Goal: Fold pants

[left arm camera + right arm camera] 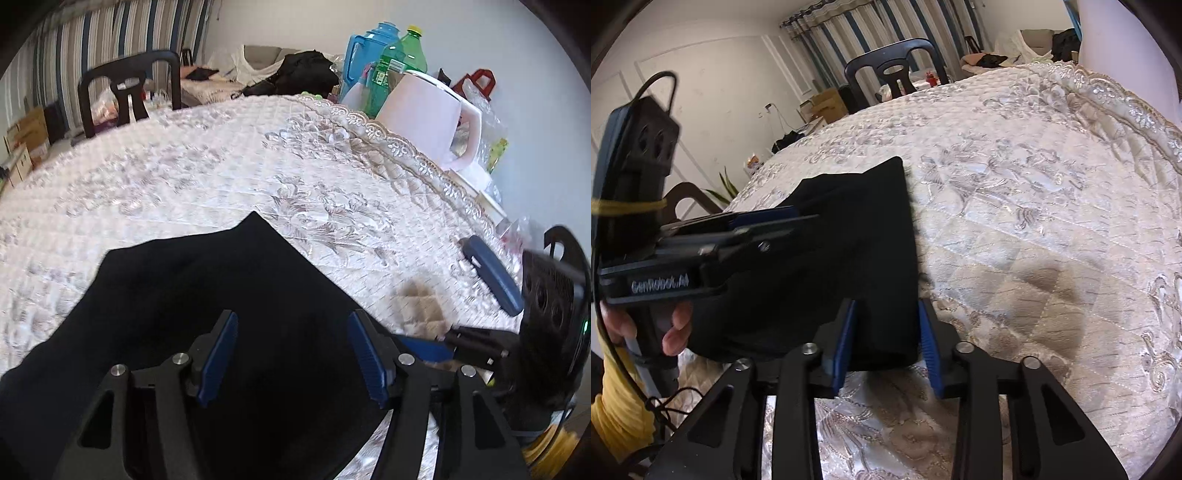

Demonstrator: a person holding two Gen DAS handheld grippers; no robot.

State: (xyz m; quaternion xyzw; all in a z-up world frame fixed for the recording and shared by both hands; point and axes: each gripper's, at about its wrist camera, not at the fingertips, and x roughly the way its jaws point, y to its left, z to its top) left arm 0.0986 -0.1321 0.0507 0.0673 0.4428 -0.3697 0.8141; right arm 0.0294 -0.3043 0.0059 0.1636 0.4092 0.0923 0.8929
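Note:
The black pants (207,295) lie folded into a compact dark bundle on the quilted floral tablecloth (184,173). My left gripper (291,321) is open, its blue pads spread wide just above the bundle. In the right wrist view the pants (849,236) lie left of centre. My right gripper (888,306) is open, its pads either side of the bundle's near right corner without closing on it. The left gripper (775,221) shows side-on at the left, over the pants. The right gripper also shows at the right of the left wrist view (428,345), low over the cloth.
A pink kettle (424,110), a green bottle (395,66) and a blue jug (365,51) stand at the table's far right edge. A dark blue case (493,275) lies on the right. A black chair (129,92) stands behind the table. A brown stain (1027,291) marks the cloth.

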